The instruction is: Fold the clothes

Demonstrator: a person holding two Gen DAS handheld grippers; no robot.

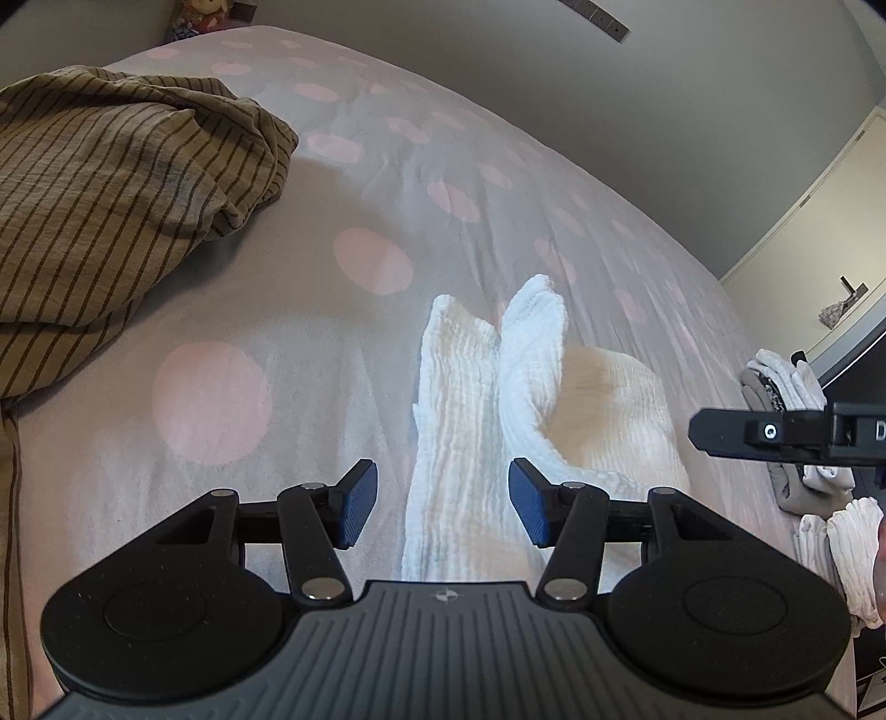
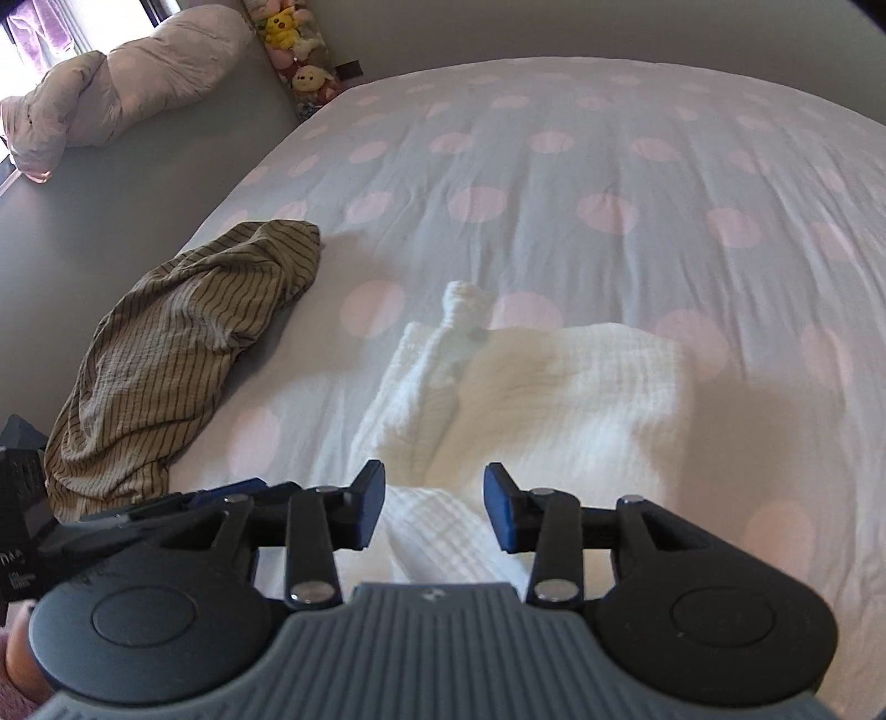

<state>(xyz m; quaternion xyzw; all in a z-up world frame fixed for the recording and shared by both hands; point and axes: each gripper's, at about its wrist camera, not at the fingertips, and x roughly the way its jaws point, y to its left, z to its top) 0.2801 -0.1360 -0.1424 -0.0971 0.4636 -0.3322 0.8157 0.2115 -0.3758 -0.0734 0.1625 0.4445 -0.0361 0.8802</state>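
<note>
Both claws hang part open and empty over the bed (image 2: 609,183), left claw (image 1: 443,507) and right claw (image 2: 434,507) each straddling the crumpled white cloth (image 2: 554,399) just ahead, striped garment (image 1: 111,194) well left.

Polka-dot bed (image 2: 554,166), grey wall (image 1: 554,83), bright window (image 2: 33,33)

White garment (image 2: 554,387): crinkled, gauze-like cloth, matt, ribbed texture. Striped garment (image 1: 111,183): thin woven cloth, soft and creased, matt. Bedcover (image 2: 581,183): smooth cloth with printed dots — finely wrinkled. Left gripper (image 1: 443,509): matt black plastic arms, bright metal pivot pins, blue ridged pads — rubber-like.
</note>
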